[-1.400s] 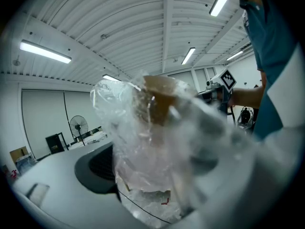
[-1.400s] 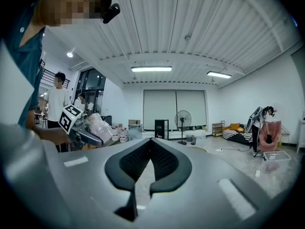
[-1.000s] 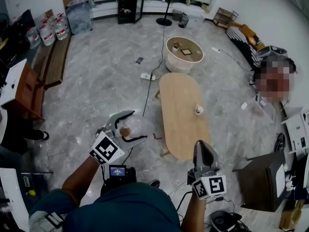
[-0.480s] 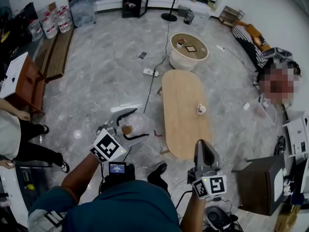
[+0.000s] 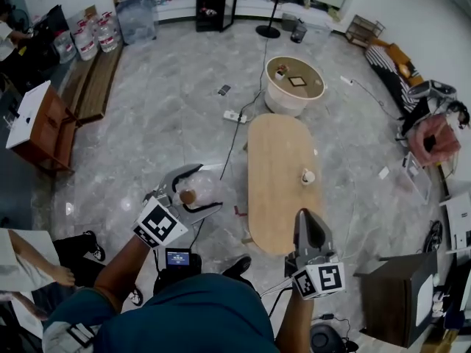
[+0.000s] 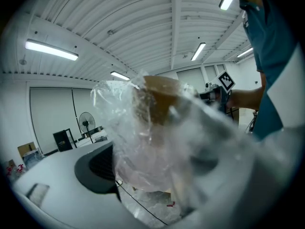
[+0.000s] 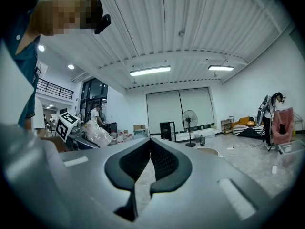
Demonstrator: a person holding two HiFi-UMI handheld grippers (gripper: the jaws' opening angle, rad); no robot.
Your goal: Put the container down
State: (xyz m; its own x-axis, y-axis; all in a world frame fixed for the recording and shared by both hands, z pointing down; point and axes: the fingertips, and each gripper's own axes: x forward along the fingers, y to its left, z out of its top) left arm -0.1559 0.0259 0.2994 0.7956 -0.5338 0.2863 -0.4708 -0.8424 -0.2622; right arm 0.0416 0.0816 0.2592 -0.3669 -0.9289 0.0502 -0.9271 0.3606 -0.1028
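Left gripper (image 5: 207, 188) has its jaws spread wide and clamped on the container (image 5: 200, 191), clear crinkly plastic with a brown bit showing through it; the left gripper view has the container filling the gap between the pads. It's held in the air over the marble floor (image 5: 169, 116), just left of the oval wooden table (image 5: 278, 153) and not touching it; a small cup (image 5: 307, 176) sits on that table. Right gripper (image 5: 307, 223) is clenched on nothing, jaws pressed together, near the table's close end.
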